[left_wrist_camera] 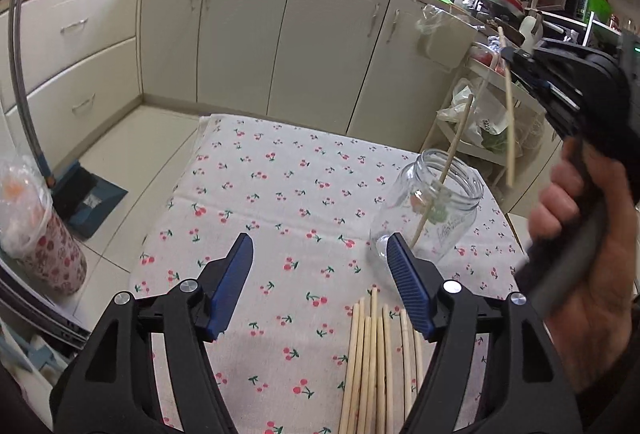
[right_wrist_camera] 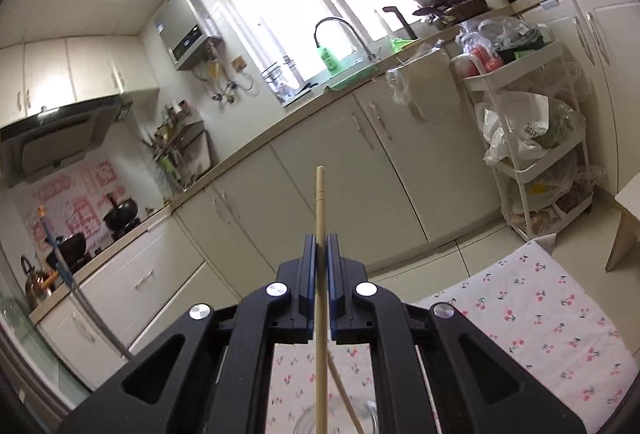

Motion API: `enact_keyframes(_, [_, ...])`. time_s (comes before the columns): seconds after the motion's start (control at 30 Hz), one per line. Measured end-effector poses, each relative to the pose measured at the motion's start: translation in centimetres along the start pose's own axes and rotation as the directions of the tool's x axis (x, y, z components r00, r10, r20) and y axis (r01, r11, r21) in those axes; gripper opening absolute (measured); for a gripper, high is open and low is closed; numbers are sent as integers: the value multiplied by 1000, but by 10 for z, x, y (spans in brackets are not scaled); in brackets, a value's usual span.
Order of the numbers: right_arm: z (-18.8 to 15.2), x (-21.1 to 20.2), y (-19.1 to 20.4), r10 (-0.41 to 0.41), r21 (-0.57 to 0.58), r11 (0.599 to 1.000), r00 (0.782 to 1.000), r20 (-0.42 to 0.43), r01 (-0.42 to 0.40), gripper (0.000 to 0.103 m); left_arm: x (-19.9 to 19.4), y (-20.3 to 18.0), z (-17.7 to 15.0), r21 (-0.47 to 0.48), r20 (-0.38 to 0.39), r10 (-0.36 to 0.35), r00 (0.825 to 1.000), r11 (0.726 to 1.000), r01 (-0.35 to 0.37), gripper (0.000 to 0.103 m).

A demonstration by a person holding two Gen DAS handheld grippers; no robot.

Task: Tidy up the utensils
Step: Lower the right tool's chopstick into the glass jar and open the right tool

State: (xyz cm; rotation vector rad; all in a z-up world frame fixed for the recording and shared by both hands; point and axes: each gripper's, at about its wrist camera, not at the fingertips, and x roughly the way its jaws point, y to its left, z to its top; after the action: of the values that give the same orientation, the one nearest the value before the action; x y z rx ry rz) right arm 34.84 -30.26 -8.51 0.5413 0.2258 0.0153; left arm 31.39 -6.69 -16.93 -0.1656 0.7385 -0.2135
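Note:
A clear glass jar (left_wrist_camera: 432,209) stands on the cherry-print tablecloth (left_wrist_camera: 280,185) with one wooden chopstick (left_wrist_camera: 444,173) leaning inside it. Several more chopsticks (left_wrist_camera: 374,358) lie in a bundle at the near edge. They are below and between the fingers of my left gripper (left_wrist_camera: 320,254), which is open and holds nothing. The right gripper (left_wrist_camera: 514,55), carried by a hand (left_wrist_camera: 580,274), is up at the right, shut on a single chopstick (left_wrist_camera: 509,113) that hangs above the jar's right side. In the right wrist view that gripper (right_wrist_camera: 320,242) pinches the chopstick (right_wrist_camera: 320,193) upright.
Cream kitchen cabinets (left_wrist_camera: 240,33) run behind the table. A white shelf cart (right_wrist_camera: 536,137) full of plastic bags stands at the right. A blue dustpan (left_wrist_camera: 88,197) lies on the floor, and a cherry-print container with a plastic bag (left_wrist_camera: 36,234) stands at the left.

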Motion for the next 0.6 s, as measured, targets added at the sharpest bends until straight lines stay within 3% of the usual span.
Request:
enact_keyframes(0.23, [-12, 31, 3, -62, -52, 997, 998, -15, 61, 6, 8, 2, 5, -22, -9, -26, 1000, 999, 26, 66])
enact_keyframes(0.6, [-46, 14, -2, -69, -160, 986, 994, -87, 55, 6, 7, 2, 6, -35, -21, -21, 1000, 999, 20, 68])
